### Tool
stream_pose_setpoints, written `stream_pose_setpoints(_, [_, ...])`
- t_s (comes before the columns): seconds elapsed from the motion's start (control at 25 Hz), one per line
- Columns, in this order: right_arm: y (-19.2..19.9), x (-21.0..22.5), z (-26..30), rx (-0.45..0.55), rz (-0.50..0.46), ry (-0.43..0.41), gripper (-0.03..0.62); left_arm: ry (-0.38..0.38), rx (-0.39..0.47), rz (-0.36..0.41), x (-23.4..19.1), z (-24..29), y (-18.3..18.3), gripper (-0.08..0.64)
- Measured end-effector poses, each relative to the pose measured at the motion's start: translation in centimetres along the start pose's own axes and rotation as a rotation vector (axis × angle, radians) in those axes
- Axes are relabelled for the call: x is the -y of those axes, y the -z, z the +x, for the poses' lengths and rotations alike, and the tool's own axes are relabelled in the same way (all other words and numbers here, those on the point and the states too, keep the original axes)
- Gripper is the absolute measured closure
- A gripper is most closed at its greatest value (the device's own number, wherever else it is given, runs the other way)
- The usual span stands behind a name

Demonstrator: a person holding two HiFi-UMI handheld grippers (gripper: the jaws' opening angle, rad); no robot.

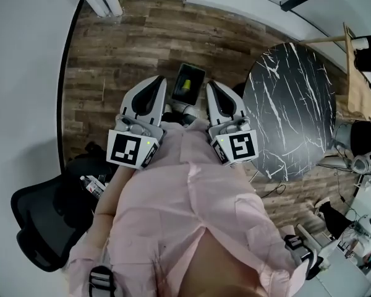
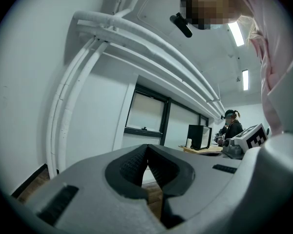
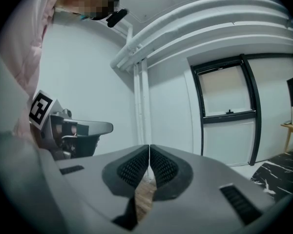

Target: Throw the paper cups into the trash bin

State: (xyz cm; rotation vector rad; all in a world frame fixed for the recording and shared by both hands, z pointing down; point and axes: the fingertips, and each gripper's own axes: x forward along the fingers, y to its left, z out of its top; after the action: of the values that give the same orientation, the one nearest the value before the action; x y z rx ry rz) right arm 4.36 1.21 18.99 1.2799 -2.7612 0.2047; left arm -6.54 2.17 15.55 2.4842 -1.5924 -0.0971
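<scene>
Paper cups cannot be picked out for certain in any view. I judge they would be light and thin-walled, easy to crush and quick to slip. A soft pinch on the wall just under the rim, or one jaw inside the rim, would suit them.

In the head view, the trash bin (image 1: 190, 82) is a dark rectangular box standing on the wood floor (image 1: 123, 48) straight ahead. Something yellow-green lies inside it. The left gripper (image 1: 154, 85) and right gripper (image 1: 214, 88) are held close to the person's pink shirt (image 1: 185, 197), on either side of the bin and above it. A round black marble bench (image 1: 290, 104) stands to the right, and its top looks bare from here. A black office chair (image 1: 43, 228) sits at the lower left, well apart from the bin. Nothing lies between the grippers and the bin.

In the left gripper view, the left gripper (image 2: 147, 152) has its jaws pressed together at the tips with nothing between them. It points at a white wall with pipes (image 2: 88, 82). A far desk holds a black box (image 2: 199, 136) with a small white thing beside it, too small to name.

In the right gripper view, the right gripper (image 3: 149, 152) is likewise clenched and empty. It faces a dark-framed window (image 3: 229, 96).
</scene>
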Motion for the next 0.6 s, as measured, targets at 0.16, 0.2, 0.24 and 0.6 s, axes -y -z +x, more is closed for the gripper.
stream_pose_setpoints(0.16, [0.2,-0.8,0.1,-0.001,0.004,-0.001,0.562,0.000,0.002,0.006,-0.4,-0.7,0.1,0.545])
stream_pose_setpoints(0.2, [0.3,-1.1,0.2,-0.002,0.004,-0.001,0.561,0.001,0.001,0.007,-0.6,-0.9,0.2,0.545])
stream_pose_setpoints(0.24, [0.4,-1.3,0.2,-0.003,0.003,0.000,0.561,0.002,0.000,0.009,-0.8,-1.1,0.3,0.545])
stream_pose_setpoints(0.6, [1.1,-2.1,1.1,-0.044,-0.009,-0.031,0.561,0.010,-0.012,0.018,-1.3,-1.2,0.7,0.545])
